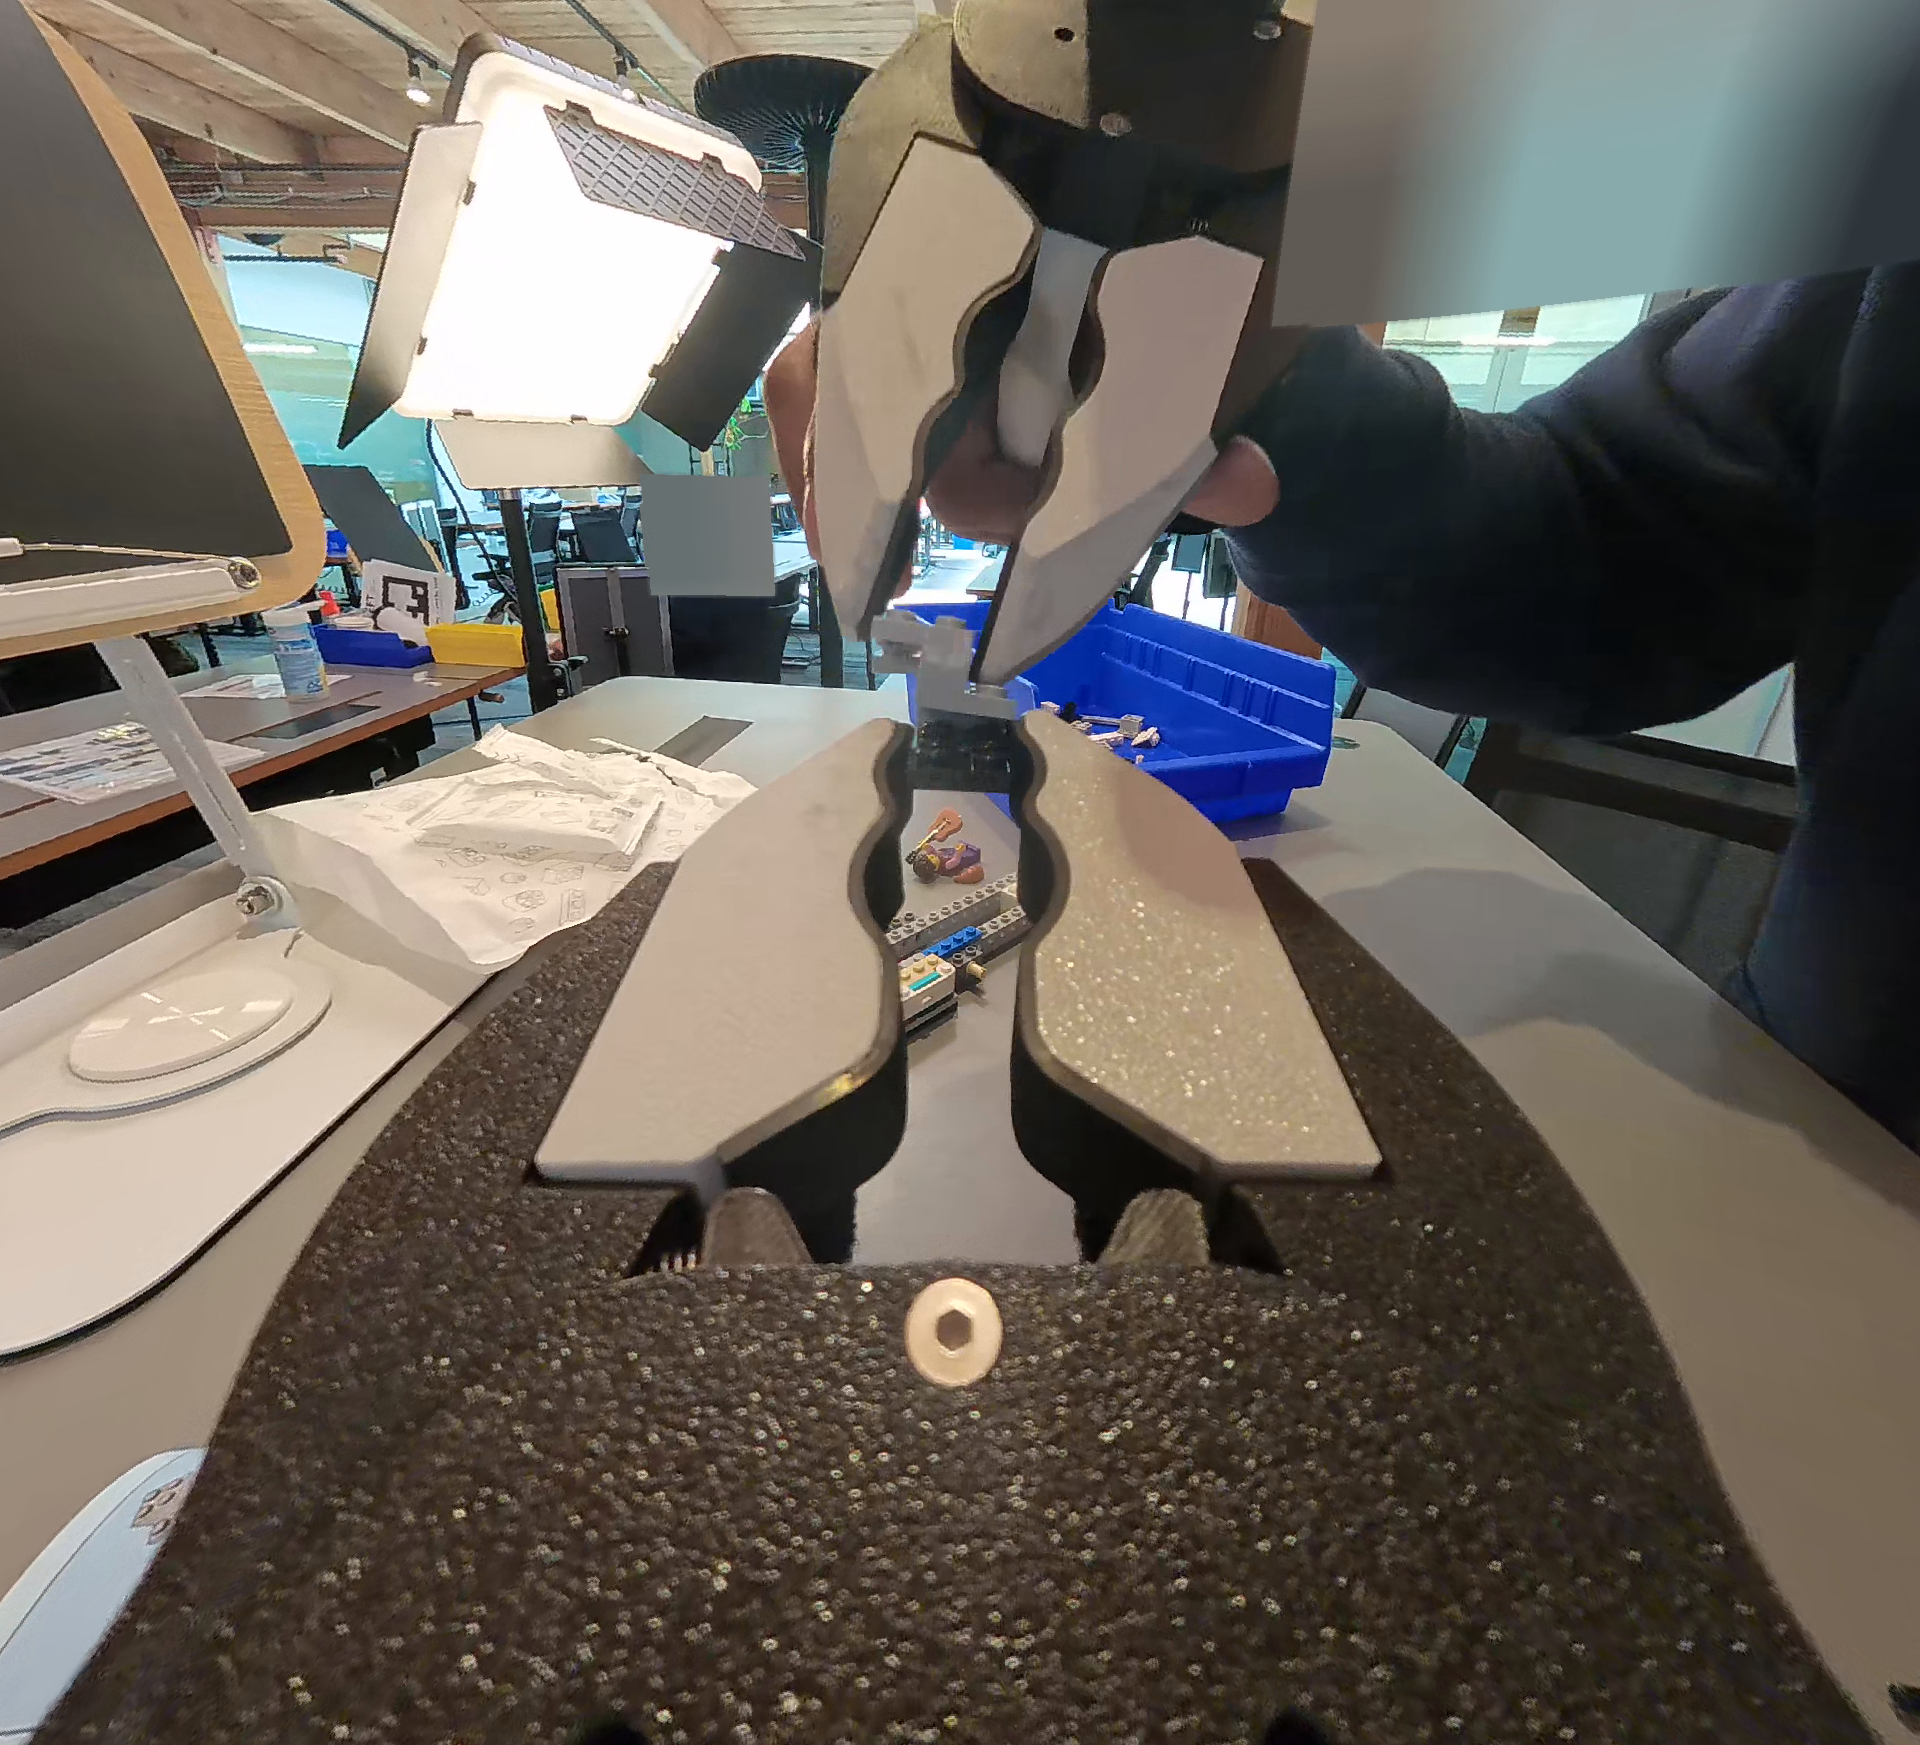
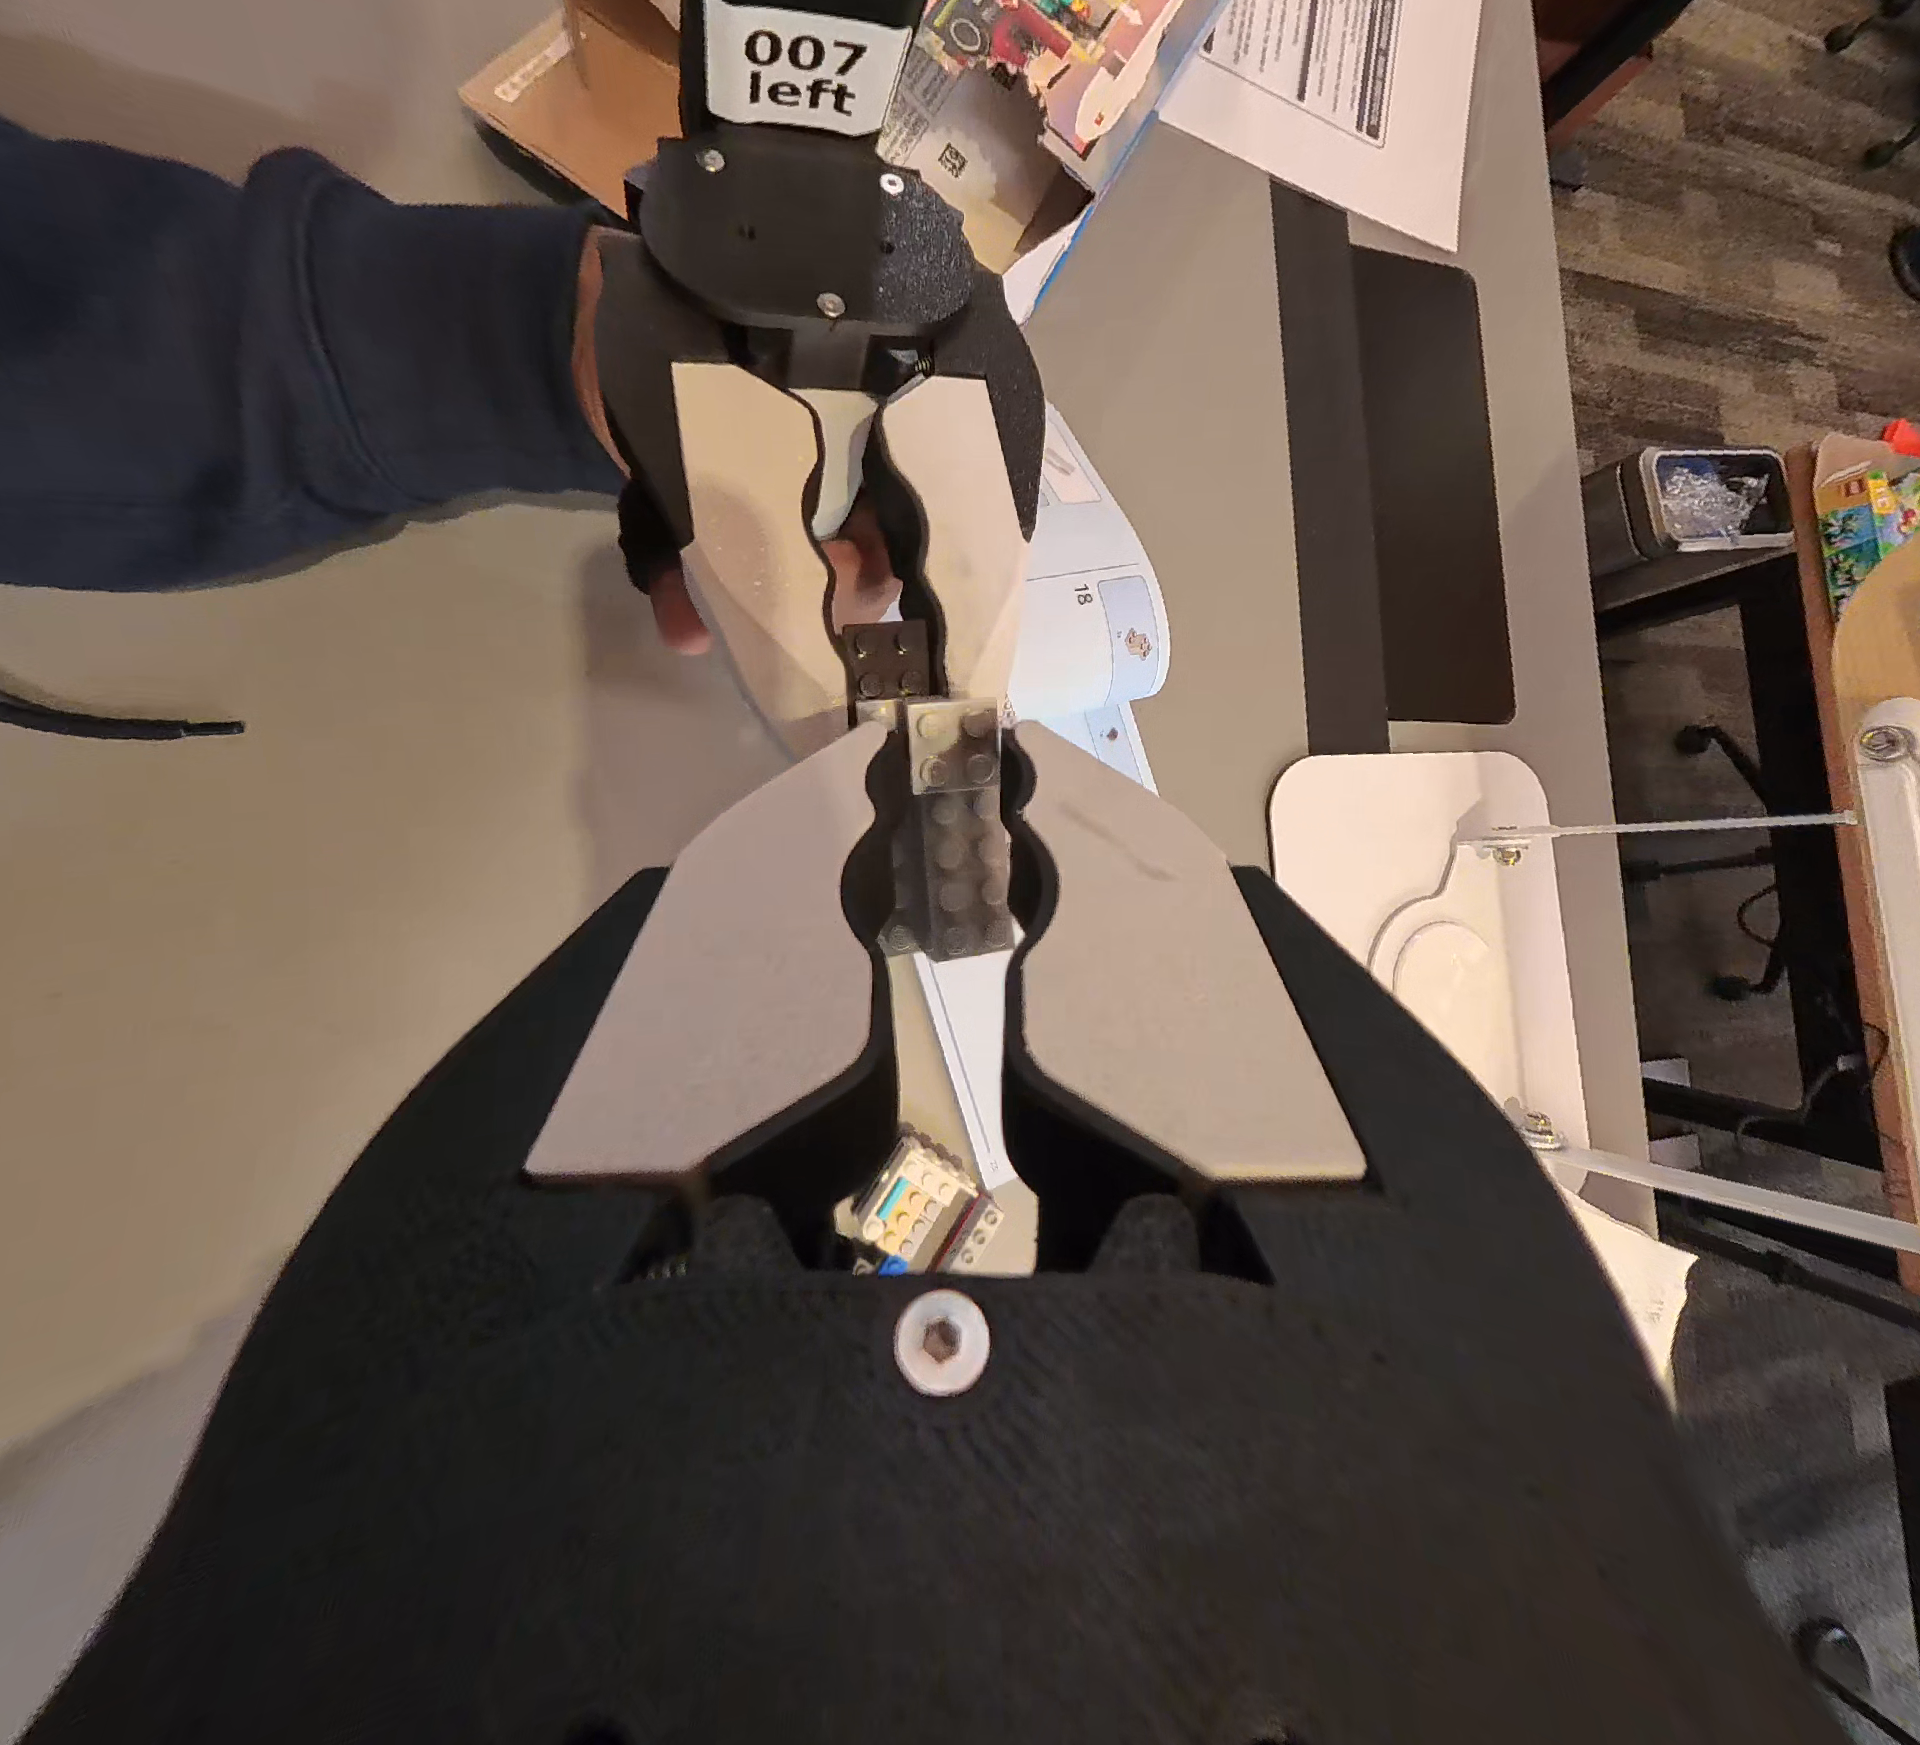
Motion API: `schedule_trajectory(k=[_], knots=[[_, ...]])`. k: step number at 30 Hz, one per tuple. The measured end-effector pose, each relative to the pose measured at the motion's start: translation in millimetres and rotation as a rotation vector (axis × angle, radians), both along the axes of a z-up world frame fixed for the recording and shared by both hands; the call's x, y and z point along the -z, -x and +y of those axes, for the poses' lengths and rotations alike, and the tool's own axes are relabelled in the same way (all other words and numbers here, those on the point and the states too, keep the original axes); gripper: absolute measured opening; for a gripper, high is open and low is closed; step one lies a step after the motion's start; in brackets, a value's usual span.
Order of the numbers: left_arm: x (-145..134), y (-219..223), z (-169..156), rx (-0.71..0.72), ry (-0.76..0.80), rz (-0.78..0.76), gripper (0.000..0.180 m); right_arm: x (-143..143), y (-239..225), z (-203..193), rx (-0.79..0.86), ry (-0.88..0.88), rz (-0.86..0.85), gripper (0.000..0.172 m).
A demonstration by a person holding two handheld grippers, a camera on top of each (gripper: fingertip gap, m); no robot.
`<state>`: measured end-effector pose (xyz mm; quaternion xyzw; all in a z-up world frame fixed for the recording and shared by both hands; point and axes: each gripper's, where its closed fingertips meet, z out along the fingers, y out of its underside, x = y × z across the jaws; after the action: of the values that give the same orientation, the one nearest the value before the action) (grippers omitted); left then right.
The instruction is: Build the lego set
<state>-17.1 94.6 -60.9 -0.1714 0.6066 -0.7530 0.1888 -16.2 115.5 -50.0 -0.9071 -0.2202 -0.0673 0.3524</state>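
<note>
My left gripper [image 1: 961, 739] has its jaws clamped on a black studded plate [image 1: 961, 755], held up above the desk [image 1: 1455, 916]. Pressed against that plate's far end is a light grey brick piece [image 2: 951, 822], pinched between the jaws of my right gripper [image 2: 945, 739], which comes down from above. I judge the main risk to be a skewed push: if the studs are not lined up, either part could twist out of its grip and drop among the loose bricks [image 1: 940, 947] below. From the right wrist view the grey piece's long axis runs along my fingers, studs facing the camera. Beyond sits a blue bin [image 1: 1226, 719].
</note>
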Motion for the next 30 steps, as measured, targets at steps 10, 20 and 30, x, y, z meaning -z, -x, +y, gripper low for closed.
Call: schedule_trajectory(k=[10, 20, 30], knots=[[-0.7, 1.1, -2.9, 0.014, -0.002, -0.009, 0.017, -0.2, -1.4, -2.9, -0.027, 0.01, -0.046, 0.024], [-8.2, 0.1, 8.9, -0.013, 0.051, -0.022, 0.017, -17.2, -1.0, -16.5, 0.004, -0.34, -0.275, 0.032], [-7.8, 3.6, 6.4, 0.033, 0.079, -0.001, 0.017, 0.2, 7.3, -10.1, -0.025, -0.575, -0.556, 0.061]])
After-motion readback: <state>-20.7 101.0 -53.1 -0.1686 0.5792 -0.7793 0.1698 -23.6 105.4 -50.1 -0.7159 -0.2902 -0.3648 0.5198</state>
